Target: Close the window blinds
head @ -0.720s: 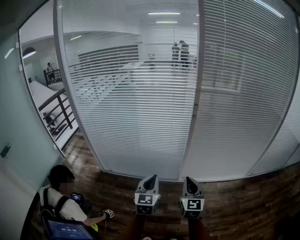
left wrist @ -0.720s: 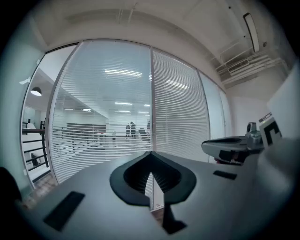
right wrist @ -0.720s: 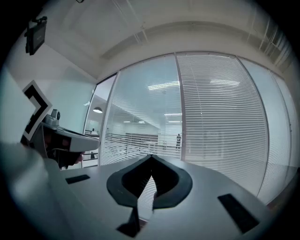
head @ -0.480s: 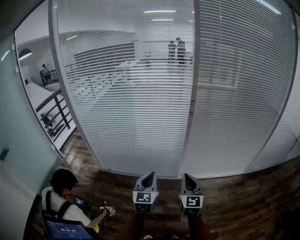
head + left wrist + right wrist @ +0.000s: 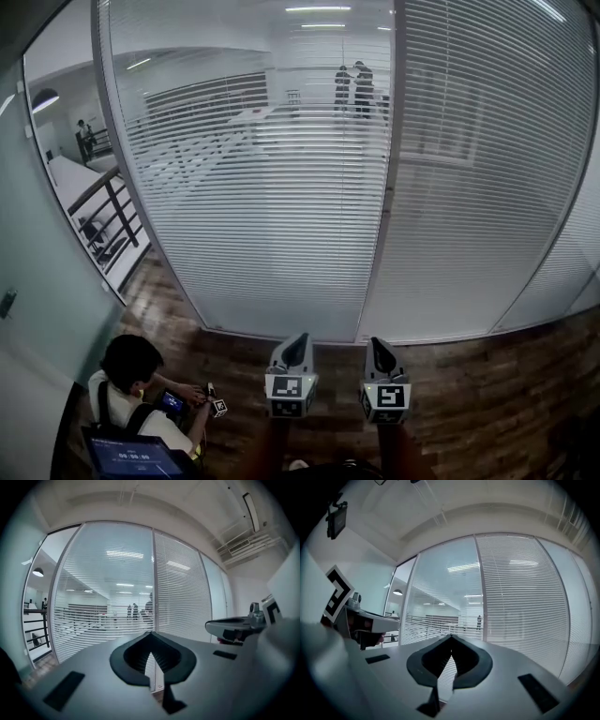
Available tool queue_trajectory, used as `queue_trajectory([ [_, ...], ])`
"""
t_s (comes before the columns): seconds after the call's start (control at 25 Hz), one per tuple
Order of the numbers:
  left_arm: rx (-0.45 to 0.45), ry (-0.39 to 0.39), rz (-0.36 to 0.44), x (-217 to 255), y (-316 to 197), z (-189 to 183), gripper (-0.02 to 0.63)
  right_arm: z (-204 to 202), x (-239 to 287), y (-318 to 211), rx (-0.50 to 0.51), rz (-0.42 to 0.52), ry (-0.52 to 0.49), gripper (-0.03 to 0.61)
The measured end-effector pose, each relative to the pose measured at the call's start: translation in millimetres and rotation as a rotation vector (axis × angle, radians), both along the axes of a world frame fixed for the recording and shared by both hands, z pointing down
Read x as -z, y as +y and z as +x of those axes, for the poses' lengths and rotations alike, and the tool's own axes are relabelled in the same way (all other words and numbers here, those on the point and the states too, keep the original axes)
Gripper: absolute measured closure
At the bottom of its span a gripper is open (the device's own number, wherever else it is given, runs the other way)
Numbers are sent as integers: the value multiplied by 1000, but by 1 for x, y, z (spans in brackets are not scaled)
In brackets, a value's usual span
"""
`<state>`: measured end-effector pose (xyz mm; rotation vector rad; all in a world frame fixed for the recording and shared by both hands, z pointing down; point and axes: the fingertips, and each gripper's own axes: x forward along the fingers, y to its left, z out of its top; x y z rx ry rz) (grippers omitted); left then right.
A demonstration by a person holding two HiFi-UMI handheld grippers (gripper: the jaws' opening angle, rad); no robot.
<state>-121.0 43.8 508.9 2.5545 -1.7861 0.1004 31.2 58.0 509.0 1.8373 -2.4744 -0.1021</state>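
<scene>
Two units, the left hand-held gripper (image 5: 296, 349) and the right hand-held gripper (image 5: 380, 354), are pressed together and empty, well apart from the window blinds (image 5: 272, 187) on the glass wall (image 5: 66, 187) ahead. This is probably the approach step. The next move calls for locating the slat control, which cannot be identified here.

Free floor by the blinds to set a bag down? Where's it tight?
Bare wood floor right of the right hand-held gripper, along the base of the right blind. Smaller strip between the left hand-held gripper and the seated person. Crowded at lower left: that person with a laptop.
</scene>
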Motion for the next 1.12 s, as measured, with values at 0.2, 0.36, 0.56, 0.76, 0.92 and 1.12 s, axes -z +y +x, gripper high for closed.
queue_trajectory([
  [0.2, -20, -11, -8, 3, -6, -9, 621, -10, -3, -6, -22, -6, 13, 575],
  [0.36, -45, -25, -40, 3, -3, -20, 621, -20, 6, -3, -37, -2, 4, 575],
  [0.56, -37, -41, -55, 5, -7, -44, 621, -31, 7, -2, -61, -28, 24, 575],
  [0.76, -59, -46, -42, 7, -10, -43, 620, -35, 3, -3, -72, -49, 27, 575],
  [0.92, -66, -37, -59, 5, -20, -38, 621, -29, 1, -16, -94, -62, 18, 575],
  [1.12, -43, -61, -65, -2, -50, -30, 621, -21, -3, -49, -65, -50, 12, 575],
])
